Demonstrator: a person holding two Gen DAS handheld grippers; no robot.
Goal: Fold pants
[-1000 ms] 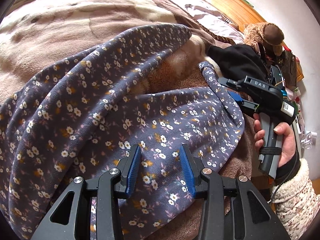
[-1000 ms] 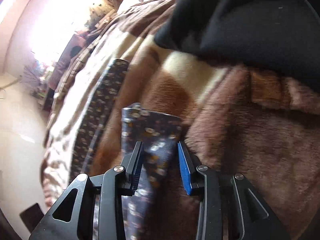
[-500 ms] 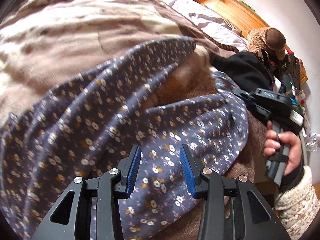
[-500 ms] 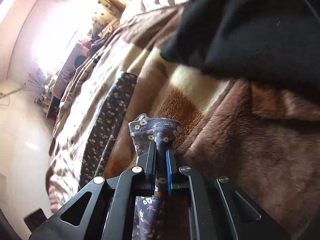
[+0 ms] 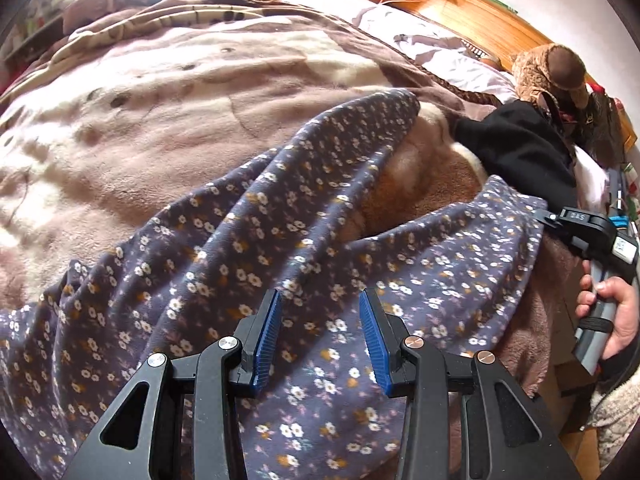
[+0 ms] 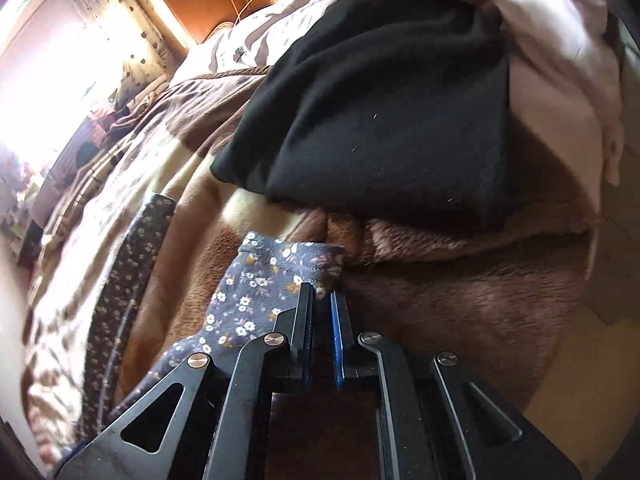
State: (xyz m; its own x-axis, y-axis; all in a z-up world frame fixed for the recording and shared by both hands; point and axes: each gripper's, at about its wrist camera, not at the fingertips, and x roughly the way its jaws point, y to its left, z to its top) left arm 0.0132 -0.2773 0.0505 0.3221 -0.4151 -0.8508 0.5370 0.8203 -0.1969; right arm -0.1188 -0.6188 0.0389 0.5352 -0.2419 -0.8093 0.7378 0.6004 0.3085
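Observation:
The pants (image 5: pixel 280 220) are dark blue-grey with small white and orange flowers, spread on a brown and cream fleece blanket (image 5: pixel 160 100), legs running away to the upper right. My left gripper (image 5: pixel 320 300) hovers open just above the pants' wide part, no cloth pinched between its blue pads. In the right wrist view my right gripper (image 6: pixel 321 292) is shut on the corner of one leg's end (image 6: pixel 280 264), raised a little off the blanket. The other leg (image 6: pixel 132 264) lies flat to the left. A hand (image 5: pixel 616 316) holds the right gripper's handle at the bed's right side.
A black garment (image 6: pixel 380 120) lies on the blanket just beyond the held leg end. A brown plush bear (image 5: pixel 548 68) and white bedding (image 5: pixel 440 52) sit near the wooden headboard (image 5: pixel 460 4). The bed's right edge drops off beside the hand.
My right gripper has gone from open around the leg end to shut on it and has lifted it. The left gripper has risen and tilted up, still open.

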